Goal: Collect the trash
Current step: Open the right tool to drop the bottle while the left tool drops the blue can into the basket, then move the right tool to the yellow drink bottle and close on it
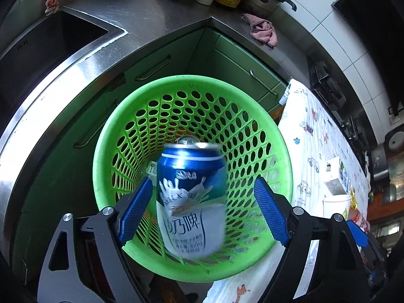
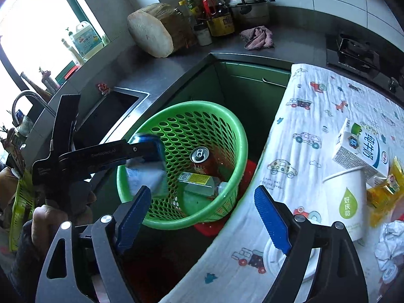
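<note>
Left gripper (image 1: 203, 208): held over the mouth of the green basket (image 1: 126, 126), pointing steeply down into it; its blue pads stand wide apart, released.
Blue can (image 1: 192, 197): between the left pads but with a clear gap on both sides, touching neither; it is blurred, top end turned away towards the basket's bottom, right above the opening.
Left hand (image 2: 50, 217): seen from the right wrist camera, low at the left edge, wrapped round the black handle; the tool's long arm reaches across to the basket rim with the can at its tip.
Right gripper (image 2: 202, 217): also tipped steeply downward, hanging over the gap between the basket and the table edge; jaws spread and nothing between them.
Green basket: stands on the floor in the corner of the steel counter, just beside the cloth-covered table (image 2: 298, 151).
Inside the basket: a red can (image 2: 202, 157) showing its silver top, and a clear bottle with a yellow label (image 2: 199, 181) lying on its side.
Table: a patterned cloth with little cars; on it a paper cup (image 2: 348, 202), a milk carton (image 2: 363, 149), a yellow wrapper (image 2: 386, 192) and crumpled paper (image 2: 390, 242), all to the right of the right gripper.
Counter: a sink (image 1: 50, 45) at the left, a pink rag (image 1: 263, 31), a wooden chopping block (image 2: 156, 30), bottles and a pot further back.
</note>
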A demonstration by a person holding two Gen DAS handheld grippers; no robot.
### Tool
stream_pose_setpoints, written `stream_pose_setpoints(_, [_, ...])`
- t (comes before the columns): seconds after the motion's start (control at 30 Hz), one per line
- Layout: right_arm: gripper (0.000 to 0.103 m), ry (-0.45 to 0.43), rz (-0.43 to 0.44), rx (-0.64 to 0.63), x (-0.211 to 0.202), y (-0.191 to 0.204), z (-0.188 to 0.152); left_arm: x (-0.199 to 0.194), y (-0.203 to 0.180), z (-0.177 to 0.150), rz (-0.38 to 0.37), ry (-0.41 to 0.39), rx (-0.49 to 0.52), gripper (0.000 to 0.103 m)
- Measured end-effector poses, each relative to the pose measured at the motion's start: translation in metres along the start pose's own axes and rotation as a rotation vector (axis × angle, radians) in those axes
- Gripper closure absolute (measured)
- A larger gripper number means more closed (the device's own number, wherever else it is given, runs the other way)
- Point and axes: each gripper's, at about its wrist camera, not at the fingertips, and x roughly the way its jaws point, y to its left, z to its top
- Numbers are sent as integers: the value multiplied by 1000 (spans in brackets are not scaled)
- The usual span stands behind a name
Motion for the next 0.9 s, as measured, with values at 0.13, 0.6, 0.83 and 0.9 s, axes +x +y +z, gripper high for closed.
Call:
stream_pose_setpoints(0.13, [19, -21, -20, 33, -17, -17, -17, 0, -6, -4, 7, 5, 9, 17])
stream_pose_setpoints(0.6, [16, -70, -149, 124, -107, -101, -86, -19, -55, -43, -8, -10, 83, 17])
stream_pose_setpoints(0.83, [16, -55, -218, 127, -145, -144, -123, -34, -84, -76, -21, -18, 119, 16])
stream_pose_setpoints(0.9, [16, -46, -229, 122, -154, -154, -132, -39, -90, -85, -22, -19, 127, 15])
